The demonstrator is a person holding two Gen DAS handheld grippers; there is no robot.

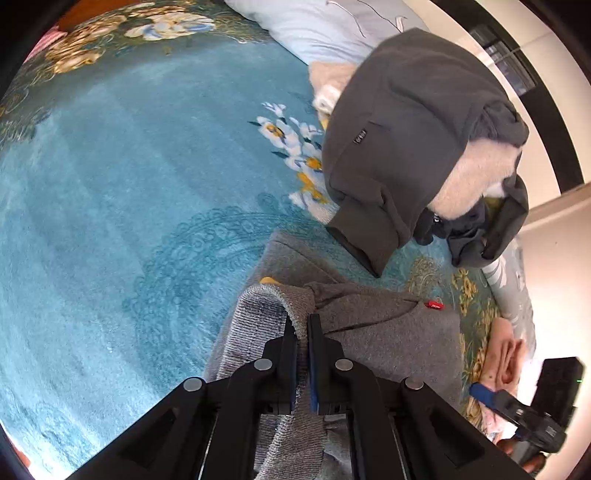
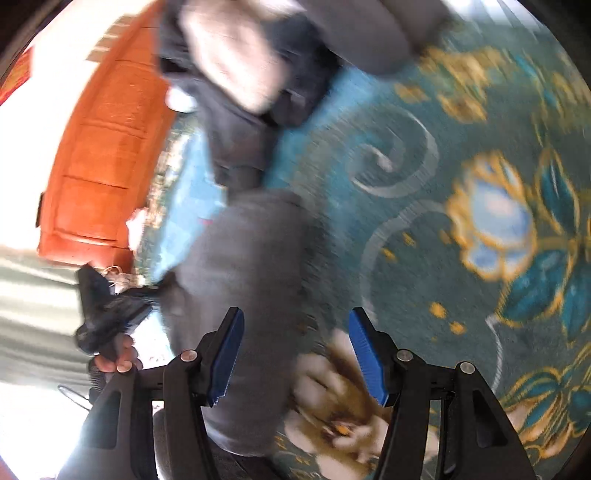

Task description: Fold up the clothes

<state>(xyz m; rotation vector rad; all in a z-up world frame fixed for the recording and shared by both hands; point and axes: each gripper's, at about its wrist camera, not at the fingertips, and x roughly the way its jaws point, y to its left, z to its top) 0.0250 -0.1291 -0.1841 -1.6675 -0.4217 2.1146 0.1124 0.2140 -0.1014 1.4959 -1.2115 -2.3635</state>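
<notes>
One plush bedspread (image 1: 110, 177) fills most of the left wrist view, a short-piled teal fabric woven with a lace-like medallion at centre and clusters of white, blue and gold flowers along the upper left and middle of the frame. In the right wrist view, which is smeared by motion, the same cover shows gold-edged blue blossoms and pale scrolls on the right side, and an orange padded headboard (image 2: 96, 155) with stitched panels occupies the upper left. A pale blue pillow (image 1: 317, 26) lies at the top of the left view. Below it, in the upper right, a dark grey hoodie (image 1: 399, 140) sits in a rounded heap with white fleecy lining showing at its right edge; a small woven tab on its chest carries lettering too small to read. The grey sweatshirt (image 1: 388, 332) lies at lower centre, soft and felt-like, with a tiny red label at its upper right whose print cannot be made out. Its ribbed knit hem curls up in a loop, and the left gripper (image 1: 303, 325) is clamped tight on that ribbing, blue pads pressed against it. The right gripper (image 2: 295, 325) stands with its blue-padded fingers wide apart over a blurred fold of the grey cloth, gripping nothing.
</notes>
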